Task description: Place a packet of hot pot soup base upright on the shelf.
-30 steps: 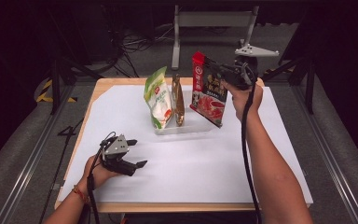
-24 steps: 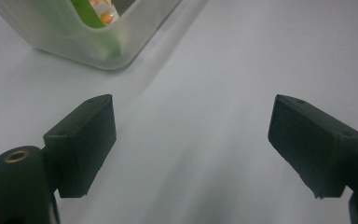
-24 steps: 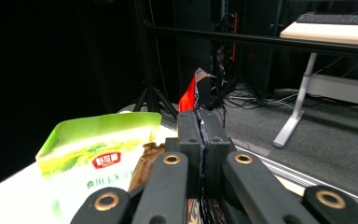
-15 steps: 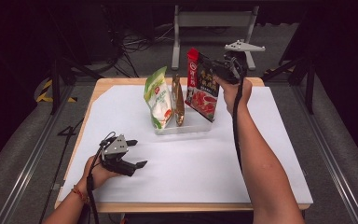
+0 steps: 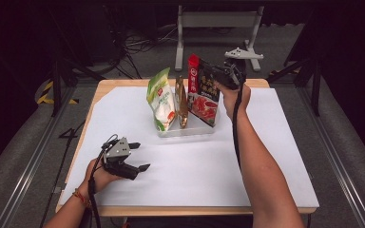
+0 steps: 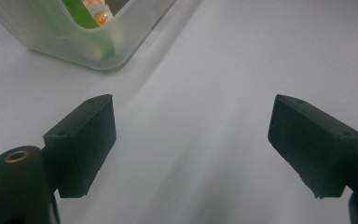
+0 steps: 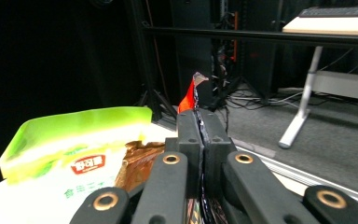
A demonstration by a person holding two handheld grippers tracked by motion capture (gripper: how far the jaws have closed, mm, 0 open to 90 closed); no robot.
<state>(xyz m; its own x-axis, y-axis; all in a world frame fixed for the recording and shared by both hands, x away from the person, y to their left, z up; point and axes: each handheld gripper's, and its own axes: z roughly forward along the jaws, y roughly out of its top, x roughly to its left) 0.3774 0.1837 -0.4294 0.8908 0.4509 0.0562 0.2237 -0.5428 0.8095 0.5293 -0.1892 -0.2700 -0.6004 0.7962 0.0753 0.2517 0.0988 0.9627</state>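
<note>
High view first, left to right. Left gripper (image 5: 135,156) lay near the table's (image 5: 275,142) front left corner, unmoved since a second before, jaws wide apart on nothing, bare white cover between them in the left gripper view. Ahead of it, toward the middle, stood the clear tray (image 5: 190,132), its rounded corner (image 6: 98,51) close beyond the jaws. Held upright in that tray: green-white packet (image 5: 160,102) at the left end, brown packet (image 5: 182,102) beside it, red packet (image 5: 203,95) at the right end. Right gripper (image 5: 214,71) clamped flat on the red packet's top edge (image 7: 193,93), jaws pressed together with the foil pinched between. Compared with the earlier frames, had come leftward and lower, with the packet now leaning nearer the brown one. Wide open cover lay along the front edge and along the right side; far edge close behind the tray.
</note>
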